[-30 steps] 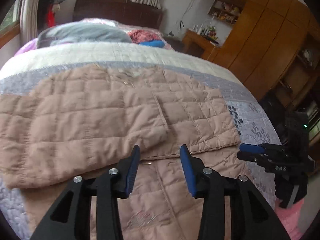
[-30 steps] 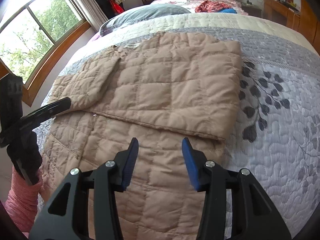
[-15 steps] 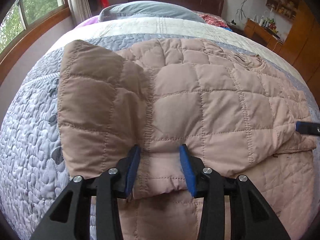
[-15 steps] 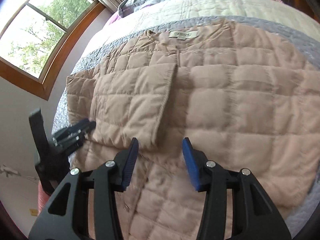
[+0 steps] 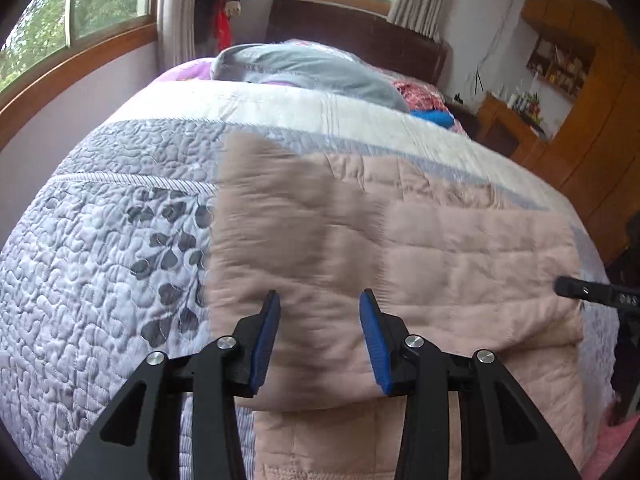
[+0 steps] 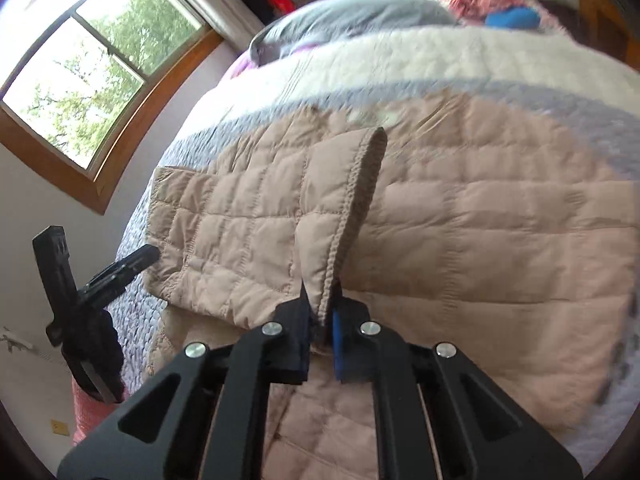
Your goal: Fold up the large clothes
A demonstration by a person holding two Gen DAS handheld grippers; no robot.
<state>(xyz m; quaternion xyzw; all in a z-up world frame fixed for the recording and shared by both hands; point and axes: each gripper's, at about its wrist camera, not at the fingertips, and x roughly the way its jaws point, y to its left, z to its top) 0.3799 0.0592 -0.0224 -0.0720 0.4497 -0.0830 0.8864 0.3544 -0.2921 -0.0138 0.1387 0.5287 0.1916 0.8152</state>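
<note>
A beige quilted jacket (image 5: 400,248) lies spread on the bed, its sleeves folded across the body. My left gripper (image 5: 319,336) is open and empty, just above the jacket's left part. My right gripper (image 6: 322,320) is shut on the ribbed cuff of a sleeve (image 6: 344,216) and lifts that edge off the jacket (image 6: 500,232). The left gripper also shows in the right wrist view (image 6: 132,264), beside the folded sleeve's left end. The right gripper's tip shows at the right edge of the left wrist view (image 5: 588,292).
A grey-and-white quilted bedspread (image 5: 104,248) covers the bed. A grey pillow (image 5: 304,68) and red and blue clothes (image 5: 424,100) lie near the dark headboard. A window (image 6: 80,80) is on the left wall, wooden cabinets (image 5: 580,120) on the right.
My right gripper has closed on the sleeve cuff and raised it. My left gripper has swung left toward the jacket's left edge and stays open.
</note>
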